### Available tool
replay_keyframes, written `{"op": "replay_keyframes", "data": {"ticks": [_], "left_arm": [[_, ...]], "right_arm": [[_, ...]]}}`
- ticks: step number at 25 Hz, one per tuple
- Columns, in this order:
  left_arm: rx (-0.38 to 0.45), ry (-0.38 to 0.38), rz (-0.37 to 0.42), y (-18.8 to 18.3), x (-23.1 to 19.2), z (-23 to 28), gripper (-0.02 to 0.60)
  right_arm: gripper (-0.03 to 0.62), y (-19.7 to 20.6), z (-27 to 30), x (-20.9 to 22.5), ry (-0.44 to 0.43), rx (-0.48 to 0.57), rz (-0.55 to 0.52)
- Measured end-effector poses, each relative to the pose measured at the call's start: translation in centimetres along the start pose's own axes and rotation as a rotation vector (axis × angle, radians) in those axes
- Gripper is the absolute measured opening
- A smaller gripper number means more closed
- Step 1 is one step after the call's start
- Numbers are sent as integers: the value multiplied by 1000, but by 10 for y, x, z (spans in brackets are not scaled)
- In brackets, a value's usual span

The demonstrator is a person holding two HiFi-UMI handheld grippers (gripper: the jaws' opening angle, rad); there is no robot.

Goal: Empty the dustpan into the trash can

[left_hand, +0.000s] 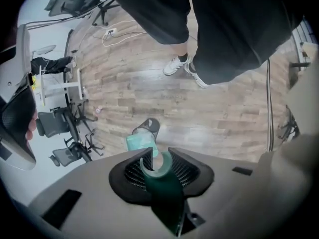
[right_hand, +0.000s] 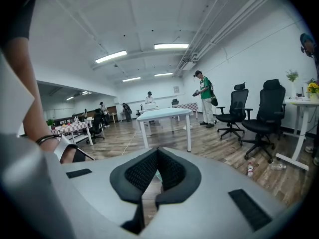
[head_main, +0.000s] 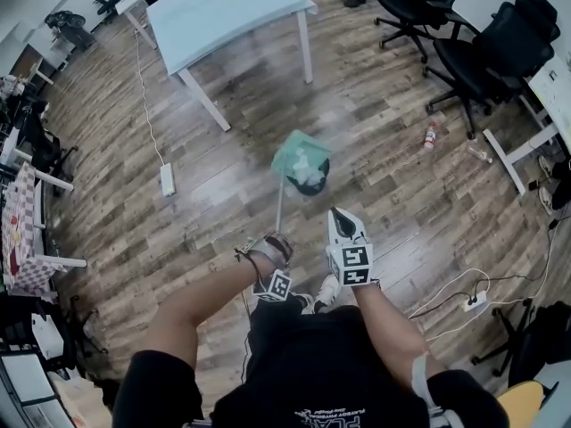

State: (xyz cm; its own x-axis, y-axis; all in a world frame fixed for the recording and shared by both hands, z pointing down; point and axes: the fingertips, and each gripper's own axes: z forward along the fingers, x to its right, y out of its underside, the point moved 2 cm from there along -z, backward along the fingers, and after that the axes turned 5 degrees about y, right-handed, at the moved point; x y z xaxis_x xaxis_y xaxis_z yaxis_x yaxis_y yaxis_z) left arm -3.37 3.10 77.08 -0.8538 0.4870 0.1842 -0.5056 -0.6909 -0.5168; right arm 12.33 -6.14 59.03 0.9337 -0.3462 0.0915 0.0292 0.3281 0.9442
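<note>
Your left gripper (left_hand: 156, 154) is clamped on the dark green handle (left_hand: 160, 183) of the dustpan (head_main: 297, 152), its ribbed pads pressing on either side just below the handle's looped end. The long handle reaches away from you and the pale green pan is tipped over the mouth of the black mesh trash can (left_hand: 144, 128), covering most of its rim. The can stands on the wooden floor (head_main: 223, 194) ahead of your feet, with pale crumpled rubbish (head_main: 309, 182) inside it. Your right gripper (head_main: 337, 214) hangs just beside the left one, its jaw tips together with nothing between them, pointing out across the room towards a white table (right_hand: 164, 114).
</note>
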Motion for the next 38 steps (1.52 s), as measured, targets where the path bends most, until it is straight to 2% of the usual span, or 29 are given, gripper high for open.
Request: {"op": "replay_keyframes", "data": {"ticks": [3, 9, 16, 24, 31, 33, 34, 37, 38], "left_arm": [[-13, -6, 19, 6, -7, -5, 107], [-47, 31, 150, 17, -9, -9, 107], [-118, 78, 363, 28, -4, -14, 107], [-156, 107, 427, 25, 3, -15, 112], [-207, 146, 523, 19, 3, -15, 115], [-206, 144, 521, 20, 1, -14, 115], [-193, 140, 488, 19, -1, -13, 115], [-137, 127, 313, 17, -7, -10, 114], [-138, 130, 304, 18, -7, -11, 115]], "right_arm": [[14, 1, 0, 1, -1, -2, 4], [15, 1, 1, 1, -1, -4, 15], [15, -1, 4, 5, 10, 5, 13], [15, -1, 5, 2, 1, 7, 17], [14, 4, 8, 0, -15, -13, 20], [15, 1, 10, 1, -17, -7, 19], [15, 0, 10, 1, -18, -6, 20], [14, -3, 10, 1, -22, -1, 22], [15, -3, 11, 1, -25, 1, 21]]}}
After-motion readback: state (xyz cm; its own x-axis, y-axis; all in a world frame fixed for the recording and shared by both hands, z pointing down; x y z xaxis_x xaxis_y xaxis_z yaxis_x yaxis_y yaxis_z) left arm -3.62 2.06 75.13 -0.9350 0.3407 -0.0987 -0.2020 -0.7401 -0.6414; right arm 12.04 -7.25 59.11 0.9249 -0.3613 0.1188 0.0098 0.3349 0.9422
